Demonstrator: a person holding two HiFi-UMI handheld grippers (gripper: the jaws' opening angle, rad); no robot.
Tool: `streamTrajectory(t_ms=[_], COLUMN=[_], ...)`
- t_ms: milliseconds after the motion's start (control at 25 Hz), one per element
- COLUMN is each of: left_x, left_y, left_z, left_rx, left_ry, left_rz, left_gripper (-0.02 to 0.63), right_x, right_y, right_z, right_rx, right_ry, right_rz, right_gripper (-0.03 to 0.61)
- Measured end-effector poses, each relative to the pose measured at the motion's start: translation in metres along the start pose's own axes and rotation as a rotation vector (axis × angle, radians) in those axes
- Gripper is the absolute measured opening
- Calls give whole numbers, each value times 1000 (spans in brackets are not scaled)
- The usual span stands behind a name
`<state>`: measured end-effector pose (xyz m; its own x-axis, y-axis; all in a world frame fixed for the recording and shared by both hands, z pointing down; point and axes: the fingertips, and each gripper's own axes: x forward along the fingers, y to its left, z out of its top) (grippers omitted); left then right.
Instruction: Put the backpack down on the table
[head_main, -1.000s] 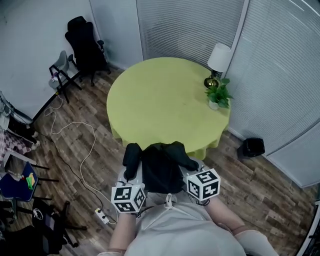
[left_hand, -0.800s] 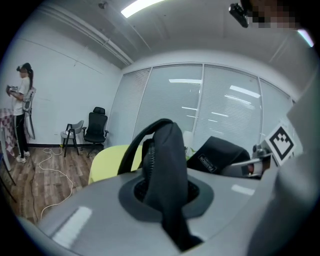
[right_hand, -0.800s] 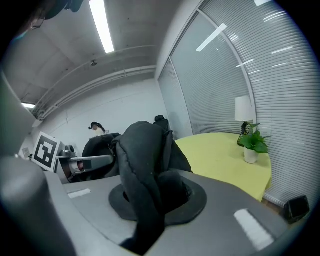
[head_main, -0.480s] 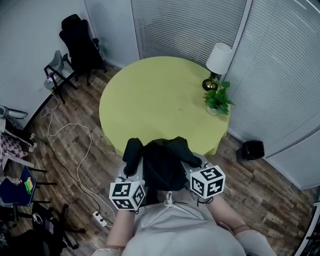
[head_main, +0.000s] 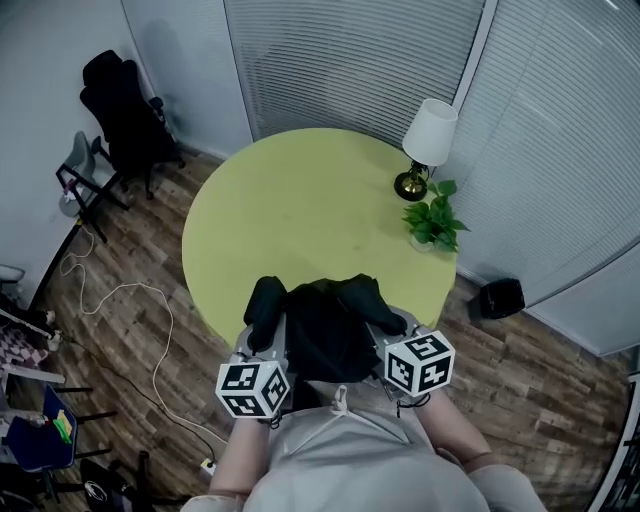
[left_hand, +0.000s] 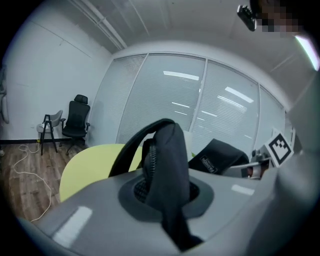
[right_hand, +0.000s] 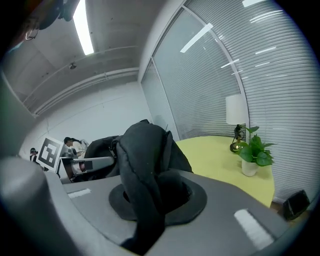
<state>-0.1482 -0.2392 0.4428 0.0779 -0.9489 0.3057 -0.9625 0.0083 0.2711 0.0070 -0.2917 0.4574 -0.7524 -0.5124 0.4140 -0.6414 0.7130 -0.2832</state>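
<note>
Both tools are clamped narrow on the backpack (head_main: 322, 338). The left tool (left_hand: 167, 195) has the left shoulder strap (left_hand: 164, 150) pinched between its jaws, and the right tool (right_hand: 150, 200) has the right shoulder strap (right_hand: 141, 160) the same way. Nothing else is in either grip.

The backpack hangs between the two tools, close in front of the person. It looks off the surface, with its top just overlapping the near rim of the round green counter (head_main: 290, 215). Its width runs left-right, strap to strap.

Key relation: the counter lies straight ahead, on the far side of the backpack, so my read is the set-down is a forward carry and then a lower. Neither hand is nearer. They sit level either side of the backpack, so both have to travel together.

The near, centre and left parts of the counter are bare. The lamp (head_main: 425, 140) and potted plant (head_main: 432, 222) stand at the far-right rim, well apart from the backpack. Aim for the middle or slightly left to stay away from them.

The bottom of the backpack is hidden in the head view, so I can't tell how much it clears the rim.
</note>
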Motion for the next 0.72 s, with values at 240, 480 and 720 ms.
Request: streamTrajectory(t_ms=[240,480,720], left_x=[68,124,170], left_y=[49,97,129], left_z=[33,68,88], left_rx=[28,46,73], left_ry=[39,51,54], left_rz=[-86,-161,-207], left_gripper=[29,29,29], right_x=[70,136,183], right_y=[-13,-16,-27], right_z=[33,67,89], right_rx=[29,46,49], right_ry=[-10,-28,-42], right_rz=[-95,-169,-225], right_gripper=[41,41,41])
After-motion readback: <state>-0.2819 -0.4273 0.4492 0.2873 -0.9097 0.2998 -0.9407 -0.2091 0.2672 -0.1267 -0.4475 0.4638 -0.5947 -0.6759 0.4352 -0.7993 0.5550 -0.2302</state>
